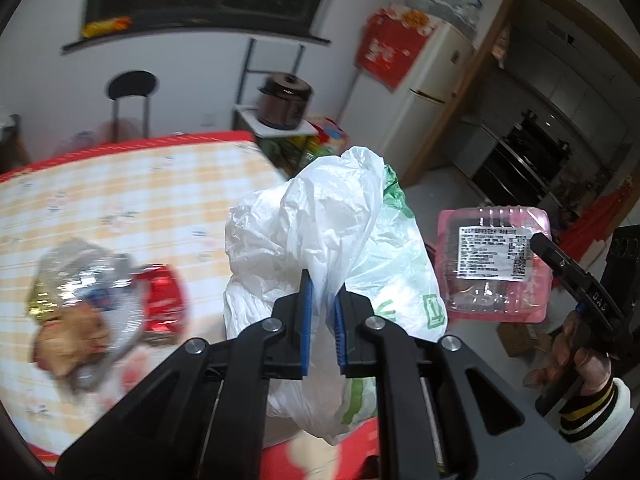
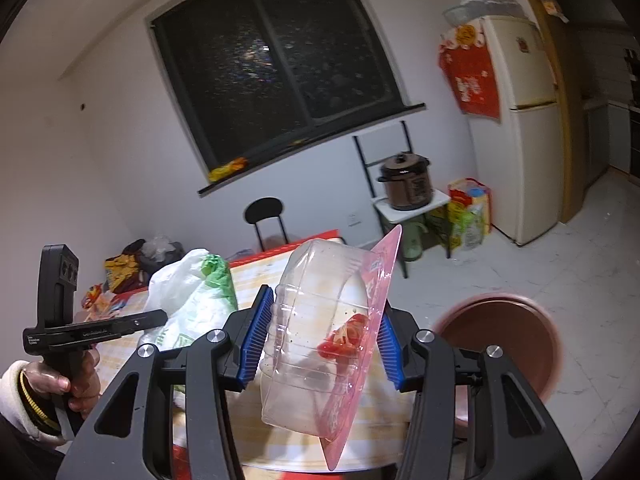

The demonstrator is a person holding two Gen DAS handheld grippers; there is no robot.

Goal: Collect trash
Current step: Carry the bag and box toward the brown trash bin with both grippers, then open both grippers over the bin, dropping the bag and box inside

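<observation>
My left gripper (image 1: 323, 296) is shut on a white plastic bag with green print (image 1: 320, 224) and holds it above the table's right edge; the bag also shows in the right wrist view (image 2: 188, 296). My right gripper (image 2: 324, 328) is shut on a clear plastic food box with a pink lid (image 2: 320, 332), tilted on its side, with red scraps inside. That box shows in the left wrist view (image 1: 494, 264) to the right of the bag. On the table lie a crushed red can (image 1: 162, 300) and a heap of clear wrapper and brown paper (image 1: 76, 312).
The table (image 1: 132, 196) has a checked orange cloth with a red border. A brown round stool (image 2: 504, 340) stands right of it. Behind are a black chair (image 2: 266, 216), a pressure cooker on a small white stand (image 2: 408, 180) and a fridge (image 2: 524, 128).
</observation>
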